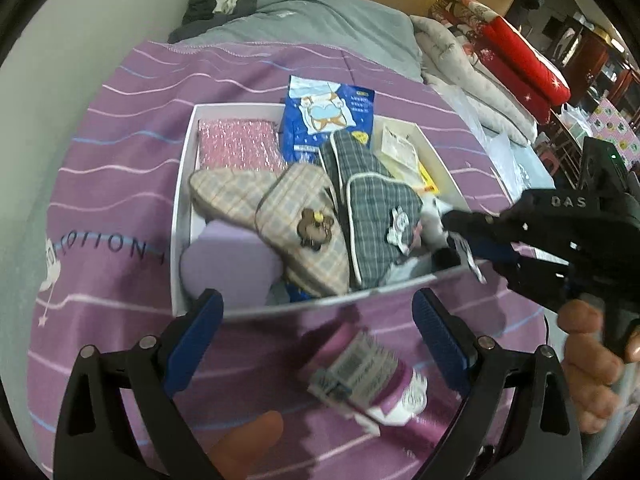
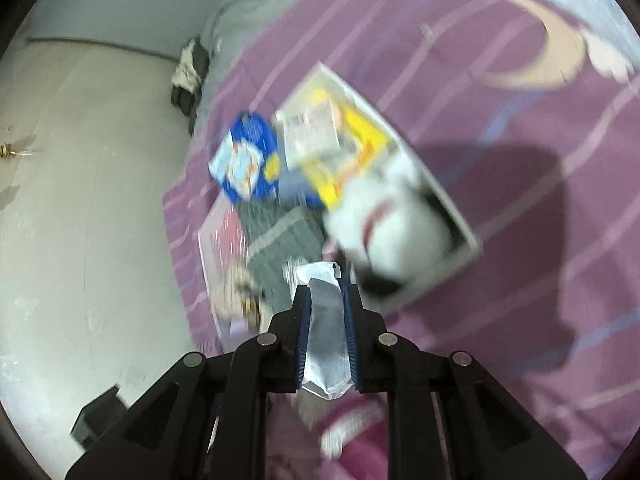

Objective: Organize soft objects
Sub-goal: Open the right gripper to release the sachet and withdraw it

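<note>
A white box (image 1: 182, 184) lies on the purple bedspread and holds beige plaid slippers (image 1: 280, 216), grey plaid slippers (image 1: 372, 208), a pink packet (image 1: 238, 144), a blue packet (image 1: 326, 120) and a lilac pad (image 1: 228, 260). My left gripper (image 1: 320, 344) is open above a pink sock bundle with a paper label (image 1: 360, 372) in front of the box. My right gripper (image 1: 464, 236) reaches over the box's right near corner, shut on a grey-white tagged fabric piece (image 2: 326, 328). The right wrist view is blurred; the box (image 2: 452, 204) shows there with a white soft item (image 2: 392, 232).
A grey blanket (image 1: 320, 20) with dark clothes (image 1: 224, 0) lies at the bed's far end. Folded quilts, white and red (image 1: 508, 56), stack at the right. A wall (image 2: 80, 160) runs along the bed's left side.
</note>
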{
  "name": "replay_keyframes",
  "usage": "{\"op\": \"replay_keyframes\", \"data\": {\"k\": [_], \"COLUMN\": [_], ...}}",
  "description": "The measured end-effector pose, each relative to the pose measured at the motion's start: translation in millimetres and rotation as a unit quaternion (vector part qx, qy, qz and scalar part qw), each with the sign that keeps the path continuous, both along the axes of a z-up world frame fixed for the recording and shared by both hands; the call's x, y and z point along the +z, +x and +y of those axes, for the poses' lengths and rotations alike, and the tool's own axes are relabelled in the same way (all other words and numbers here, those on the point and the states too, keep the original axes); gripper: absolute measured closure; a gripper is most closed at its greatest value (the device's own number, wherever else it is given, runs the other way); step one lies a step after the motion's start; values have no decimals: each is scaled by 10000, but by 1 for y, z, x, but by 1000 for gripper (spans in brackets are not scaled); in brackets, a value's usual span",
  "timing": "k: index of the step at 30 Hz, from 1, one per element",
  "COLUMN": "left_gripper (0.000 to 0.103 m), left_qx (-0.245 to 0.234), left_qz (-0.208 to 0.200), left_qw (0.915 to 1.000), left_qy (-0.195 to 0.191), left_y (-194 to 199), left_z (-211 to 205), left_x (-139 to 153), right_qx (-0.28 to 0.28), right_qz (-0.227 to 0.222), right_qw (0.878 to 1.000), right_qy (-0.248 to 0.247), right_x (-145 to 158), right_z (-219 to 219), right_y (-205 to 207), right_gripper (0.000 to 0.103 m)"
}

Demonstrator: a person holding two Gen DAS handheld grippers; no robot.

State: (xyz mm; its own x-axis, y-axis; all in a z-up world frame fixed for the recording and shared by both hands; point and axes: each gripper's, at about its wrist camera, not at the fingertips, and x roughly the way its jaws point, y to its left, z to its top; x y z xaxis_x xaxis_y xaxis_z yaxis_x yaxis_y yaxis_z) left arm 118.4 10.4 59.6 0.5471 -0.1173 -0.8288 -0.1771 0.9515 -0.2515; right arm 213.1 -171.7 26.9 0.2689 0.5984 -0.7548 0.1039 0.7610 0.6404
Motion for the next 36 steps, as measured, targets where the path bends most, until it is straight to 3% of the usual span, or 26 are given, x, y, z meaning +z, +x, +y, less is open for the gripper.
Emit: {"op": "replay_keyframes", "data": {"k": [3, 4, 6, 8, 10, 19, 22, 26, 30, 34, 36], "left_gripper": [8, 8, 8, 8, 8, 8, 8, 8, 8, 8, 8], "left_qx": [71, 69, 32, -4, 13, 79, 120, 193, 302, 399, 429], "left_qz": [-81, -75, -87, -191, -244, -415, -475, -615, -859, -1018, -1058], "left_qw": [9999, 9999, 10000, 9998, 9994, 9984, 9978, 9960, 9940, 9914, 9898], "left_qy": [-52, -64, -23, 107, 246, 380, 457, 614, 606, 723, 853], "left_y": [4, 5, 4, 0, -2, -16, -24, -37, -55, -74, -83], "left_z": [1, 1, 0, -3, -5, -8, -9, -10, -9, -14, -18], "left_x": [-1, -1, 0, 2, 3, 8, 10, 15, 24, 28, 27], "right_qx": [-80, -72, 48, 115, 5, 219, 642, 832, 798, 967, 889], "right_qz": [-480, -566, -790, -1016, -1259, -1960, -2501, -3140, -3908, -3841, -4000], "right_qw": [9988, 9984, 9967, 9947, 9920, 9766, 9538, 9336, 9010, 9046, 8956], "right_qy": [66, 15, -162, -137, -128, -861, -1535, -1513, -1708, -1573, -1732], "right_x": [-2, -2, -3, 1, 9, 28, 34, 47, 69, 74, 74], "right_z": [5, 7, 10, 8, 3, -15, -9, -9, -8, -8, -8], "right_y": [12, 16, 20, 16, 9, -26, -44, -70, -108, -132, -150], "right_gripper": [85, 79, 67, 39, 28, 28, 28, 28, 28, 28, 28]}}
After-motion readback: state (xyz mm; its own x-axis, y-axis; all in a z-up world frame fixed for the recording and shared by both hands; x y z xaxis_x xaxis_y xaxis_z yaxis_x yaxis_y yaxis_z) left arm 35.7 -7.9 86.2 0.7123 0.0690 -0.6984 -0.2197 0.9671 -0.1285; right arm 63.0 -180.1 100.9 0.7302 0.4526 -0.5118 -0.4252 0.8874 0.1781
